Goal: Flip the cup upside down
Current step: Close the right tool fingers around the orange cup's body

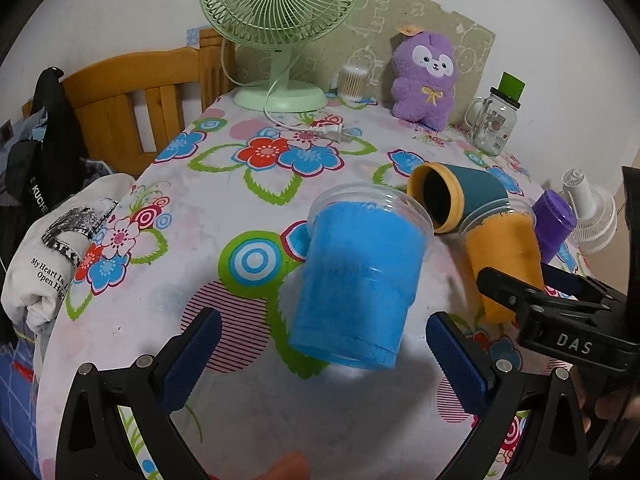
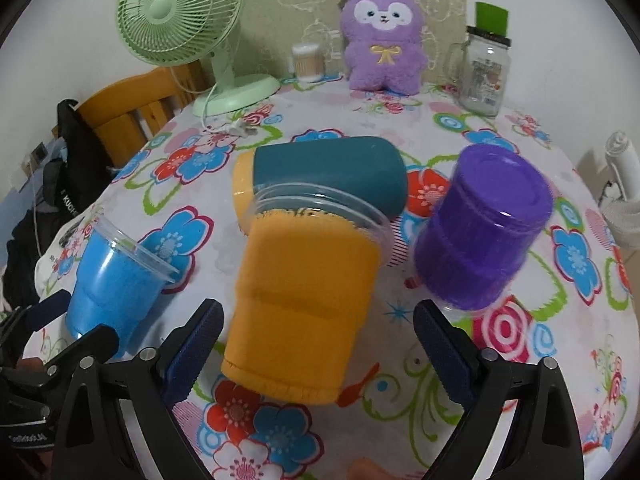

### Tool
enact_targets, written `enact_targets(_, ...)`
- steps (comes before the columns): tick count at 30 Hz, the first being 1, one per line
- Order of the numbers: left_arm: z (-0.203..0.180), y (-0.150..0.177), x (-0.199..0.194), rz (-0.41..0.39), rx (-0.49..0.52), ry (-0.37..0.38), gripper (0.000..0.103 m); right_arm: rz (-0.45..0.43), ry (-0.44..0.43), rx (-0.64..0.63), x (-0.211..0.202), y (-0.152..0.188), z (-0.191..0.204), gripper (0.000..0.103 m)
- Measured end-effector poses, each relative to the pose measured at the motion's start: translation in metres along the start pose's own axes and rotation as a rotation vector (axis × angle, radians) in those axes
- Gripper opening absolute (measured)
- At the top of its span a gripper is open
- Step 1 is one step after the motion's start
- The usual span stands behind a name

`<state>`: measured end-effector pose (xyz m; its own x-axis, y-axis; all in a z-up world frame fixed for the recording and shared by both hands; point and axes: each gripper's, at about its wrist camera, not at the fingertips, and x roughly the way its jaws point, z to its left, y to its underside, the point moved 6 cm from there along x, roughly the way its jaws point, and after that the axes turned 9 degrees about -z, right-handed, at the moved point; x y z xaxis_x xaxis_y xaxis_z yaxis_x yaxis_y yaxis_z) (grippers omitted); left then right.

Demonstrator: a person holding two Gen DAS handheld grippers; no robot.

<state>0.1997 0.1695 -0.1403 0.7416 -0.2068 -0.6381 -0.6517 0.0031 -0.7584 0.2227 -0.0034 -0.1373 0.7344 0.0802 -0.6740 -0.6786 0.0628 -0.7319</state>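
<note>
1. The left gripper (image 1: 322, 354) and right gripper (image 2: 318, 346) are both hanging released, fingers spread.
2. The blue cup (image 1: 360, 276) and orange cup (image 2: 300, 300) are standing near the tabletop's front edge.
3. Both are looking light, with soft, grippy sleeves; grasping mid-body seems best.

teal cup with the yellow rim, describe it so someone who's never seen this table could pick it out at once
On the floral tablecloth, in front of the purple plush toy, sits a cluster of cups. The teal cup is the rearmost one, behind the orange-sleeved clear cup. Unlike its neighbours, it is opaque with a yellow rim and lies on its side.
</note>
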Motion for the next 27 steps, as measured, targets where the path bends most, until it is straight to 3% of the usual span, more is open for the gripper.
enact_targets(2,-0.003,0.002,-0.001,0.005,0.009,0.001,0.103,0.027,-0.009,-0.008,0.007,0.002,0.000,0.069)
enact_targets(4,-0.005,0.002,-0.004,0.002,0.020,-0.001,0.103,0.036,-0.013,-0.008,0.007,0.002,0.000,0.061)
enact_targets(12,-0.017,0.004,-0.039,-0.063,0.010,0.027,0.103,-0.082,-0.051,-0.006,-0.046,-0.005,0.007,0.061)
enact_targets(16,-0.025,0.025,-0.073,-0.133,0.005,0.054,0.103,-0.123,-0.055,0.025,-0.077,0.010,0.007,0.061)
enact_targets(21,-0.036,0.057,-0.100,-0.168,0.057,0.061,0.103,-0.109,-0.084,0.056,-0.091,0.044,0.020,0.061)
enact_targets(27,-0.038,0.091,-0.112,-0.144,0.093,0.042,0.103,-0.063,-0.099,0.014,-0.083,0.076,0.044,0.061)
